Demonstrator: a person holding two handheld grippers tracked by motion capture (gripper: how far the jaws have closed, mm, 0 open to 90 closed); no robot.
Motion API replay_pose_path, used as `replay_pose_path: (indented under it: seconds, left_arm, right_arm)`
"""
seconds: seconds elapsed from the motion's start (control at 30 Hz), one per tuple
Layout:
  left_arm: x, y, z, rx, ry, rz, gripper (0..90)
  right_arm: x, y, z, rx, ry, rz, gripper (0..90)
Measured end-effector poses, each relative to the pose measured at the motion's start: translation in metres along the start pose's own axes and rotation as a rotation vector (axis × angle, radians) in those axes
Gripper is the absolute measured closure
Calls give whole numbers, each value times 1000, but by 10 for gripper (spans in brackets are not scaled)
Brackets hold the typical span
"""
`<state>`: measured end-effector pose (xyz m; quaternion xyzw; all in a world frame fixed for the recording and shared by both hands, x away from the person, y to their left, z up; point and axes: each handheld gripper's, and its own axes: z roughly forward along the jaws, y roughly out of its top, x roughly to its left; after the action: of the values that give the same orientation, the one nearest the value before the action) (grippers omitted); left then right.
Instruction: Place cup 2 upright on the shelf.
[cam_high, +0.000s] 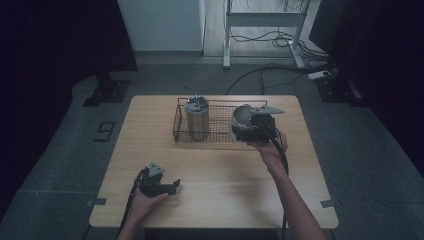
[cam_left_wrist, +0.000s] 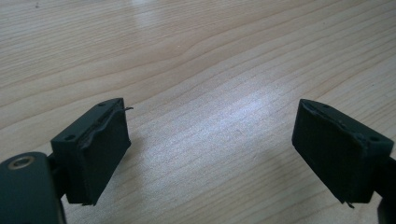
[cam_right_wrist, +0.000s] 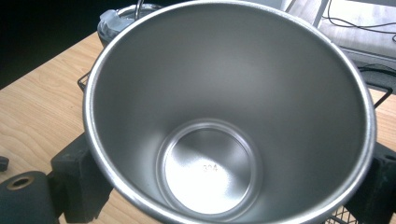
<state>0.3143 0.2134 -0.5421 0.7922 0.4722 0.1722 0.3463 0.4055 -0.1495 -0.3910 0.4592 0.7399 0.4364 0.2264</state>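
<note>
My right gripper (cam_high: 248, 129) is shut on an open steel cup (cam_high: 243, 116), held tilted at the right end of a wire basket (cam_high: 220, 134). In the right gripper view the cup (cam_right_wrist: 224, 116) is empty, and one black pad (cam_right_wrist: 77, 179) presses on its outer wall from each side. A second steel tumbler with a lid (cam_high: 197, 119) stands upright in the left half of the basket, and its lid (cam_right_wrist: 116, 16) peeks over the held cup's rim. My left gripper (cam_high: 172, 187) rests low on the table's front left, open, with bare wood between its pads (cam_left_wrist: 100, 149).
The wooden table (cam_high: 210, 170) has bare surface between the basket and the front edge. Beyond the far edge, on the floor, stand a metal desk frame (cam_high: 262, 20) and loose cables (cam_high: 280, 70). Dark curtains hang at both sides.
</note>
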Motion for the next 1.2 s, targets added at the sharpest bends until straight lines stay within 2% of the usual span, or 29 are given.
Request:
replay_pose_path:
  seconds: [0.23,1.2]
  left_arm:
    - [-1,0,1,3,0,1,112]
    - [-2,-1,3,8,-3,4,120]
  right_arm:
    - [-2,5,2,-1,0,-3,77]
    - [-25,15,35,48,-40,23,77]
